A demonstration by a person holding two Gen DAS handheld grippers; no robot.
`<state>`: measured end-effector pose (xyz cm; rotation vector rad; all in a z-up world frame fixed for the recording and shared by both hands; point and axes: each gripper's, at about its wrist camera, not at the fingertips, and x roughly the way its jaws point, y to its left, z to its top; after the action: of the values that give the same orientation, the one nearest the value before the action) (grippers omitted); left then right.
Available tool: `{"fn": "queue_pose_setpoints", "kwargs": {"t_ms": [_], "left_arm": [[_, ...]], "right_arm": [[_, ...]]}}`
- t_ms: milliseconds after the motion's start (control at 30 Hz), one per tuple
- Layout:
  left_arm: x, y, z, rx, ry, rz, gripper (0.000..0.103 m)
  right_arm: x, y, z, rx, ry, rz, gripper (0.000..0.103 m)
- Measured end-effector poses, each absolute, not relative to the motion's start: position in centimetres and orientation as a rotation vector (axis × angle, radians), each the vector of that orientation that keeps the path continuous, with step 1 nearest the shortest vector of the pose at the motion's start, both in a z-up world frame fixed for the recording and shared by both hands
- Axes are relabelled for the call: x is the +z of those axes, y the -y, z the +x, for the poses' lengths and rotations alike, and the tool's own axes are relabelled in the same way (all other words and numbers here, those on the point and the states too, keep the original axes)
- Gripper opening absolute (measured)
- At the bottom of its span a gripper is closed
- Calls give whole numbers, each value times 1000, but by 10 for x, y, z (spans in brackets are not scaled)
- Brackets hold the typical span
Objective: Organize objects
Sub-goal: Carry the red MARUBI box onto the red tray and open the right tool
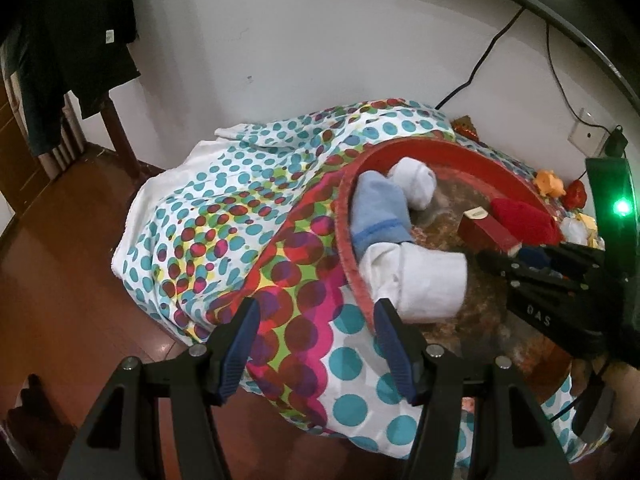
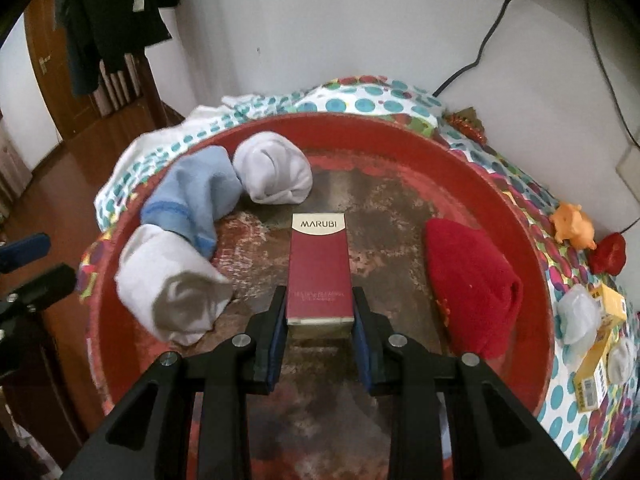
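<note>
The right gripper (image 2: 320, 316) was clamped on the near end of the red box (image 2: 320, 264), which reached ahead between its pads over the red basin (image 2: 400, 140), best lowered flat clear of the flanking socks, while the left gripper (image 1: 316, 320) stood open, empty.

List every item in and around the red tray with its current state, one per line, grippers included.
Left gripper: open, empty, at the tray's rim.
Right gripper: shut on the Marubi box.
Marubi box: gripped at its near end, over the tray.
Red tray: on the dotted cloth, worn floor.
Blue sock: rolled, in the tray.
Two white socks: rolled, in the tray.
Red sock: bundled, in the tray.
Orange toy: outside the tray.
</note>
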<state>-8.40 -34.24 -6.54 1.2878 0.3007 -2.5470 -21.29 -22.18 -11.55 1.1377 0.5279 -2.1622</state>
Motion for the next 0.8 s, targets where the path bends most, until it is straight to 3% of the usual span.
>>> {"fn": "queue_pose_setpoints", "kwargs": {"t_ms": [367,567,800], "left_arm": [[-71,346,-85,-2534,-333,1306,61],[-71,343,-86,-2535,-315,1310,61],[-65,335,-84,-2567,-274,1279,61]], "right_arm": [[-124,228,-226,-2166,-548,1172,29],[-120,223,-223,-2192,-533,1158,46],[-110,212,-214,-2205,-474,1136,48]]}}
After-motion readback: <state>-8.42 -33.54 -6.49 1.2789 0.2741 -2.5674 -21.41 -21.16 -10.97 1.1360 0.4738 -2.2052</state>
